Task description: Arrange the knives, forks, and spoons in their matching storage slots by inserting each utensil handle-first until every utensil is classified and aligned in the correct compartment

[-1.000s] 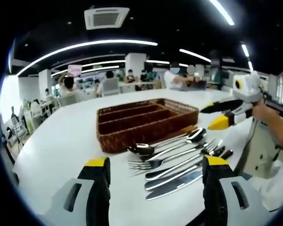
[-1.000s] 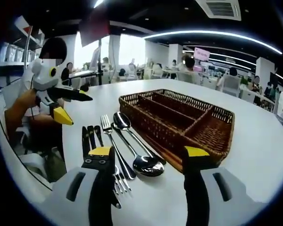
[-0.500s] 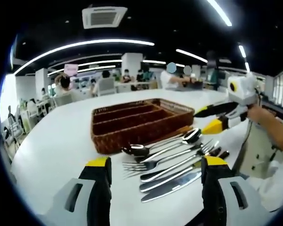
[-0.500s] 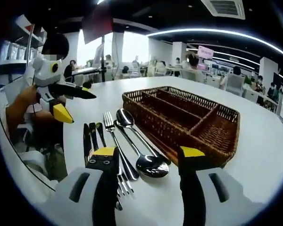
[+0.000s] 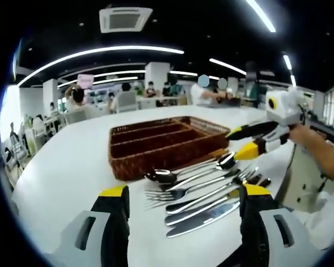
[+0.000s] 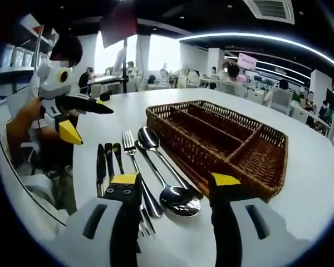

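Observation:
A brown wicker tray (image 5: 167, 146) with long slots stands empty on the white table (image 5: 61, 167). Beside it lie two spoons (image 5: 175, 177), two forks (image 5: 175, 194) and black-handled knives (image 5: 203, 214) in a row. My left gripper (image 5: 183, 192) is open, hovering low over the utensils. My right gripper (image 5: 234, 144) comes in from the right, open, above the far ends of the spoons. In the right gripper view the tray (image 6: 222, 136), spoons (image 6: 178, 197), forks (image 6: 134, 164) and knives (image 6: 104, 161) lie ahead of the open right gripper (image 6: 175, 181). The left gripper (image 6: 94, 126) shows at the left.
The table's (image 6: 312, 183) edge runs close behind the knives, where the person sits. Bare tabletop surrounds the tray on its other sides. Far behind are other tables, chairs and several people.
Both views have shifted slightly. The right gripper has eased a little closer to the utensils. The utensils and tray lie as before.

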